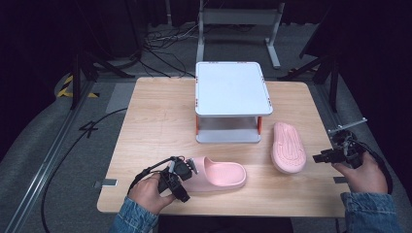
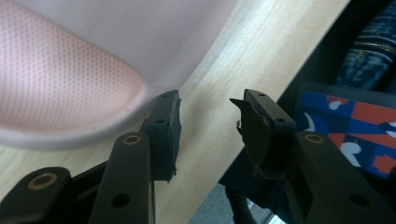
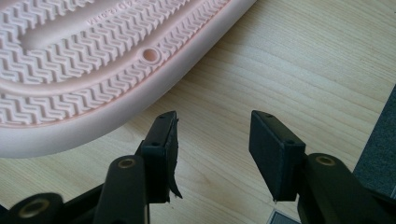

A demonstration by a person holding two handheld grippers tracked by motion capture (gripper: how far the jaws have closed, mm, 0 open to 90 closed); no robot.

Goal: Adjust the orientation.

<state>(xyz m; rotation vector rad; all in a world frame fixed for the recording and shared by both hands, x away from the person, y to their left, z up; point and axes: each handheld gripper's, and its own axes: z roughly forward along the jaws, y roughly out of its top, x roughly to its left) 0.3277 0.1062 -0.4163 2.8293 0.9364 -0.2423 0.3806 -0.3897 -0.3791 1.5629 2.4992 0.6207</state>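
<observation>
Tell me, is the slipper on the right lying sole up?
Yes, the right slipper lies upside down, its zigzag tread facing up on the table.

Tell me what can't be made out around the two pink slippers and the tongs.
- High view: left tongs tips blur against the upright slipper, so touching or not is unclear.
- Left gripper view: slipper cut off by the frame edges.
- Right gripper view: lettering on the overturned slipper's sole is too small to read.
- High view: shelf top hides its lower level.
</observation>
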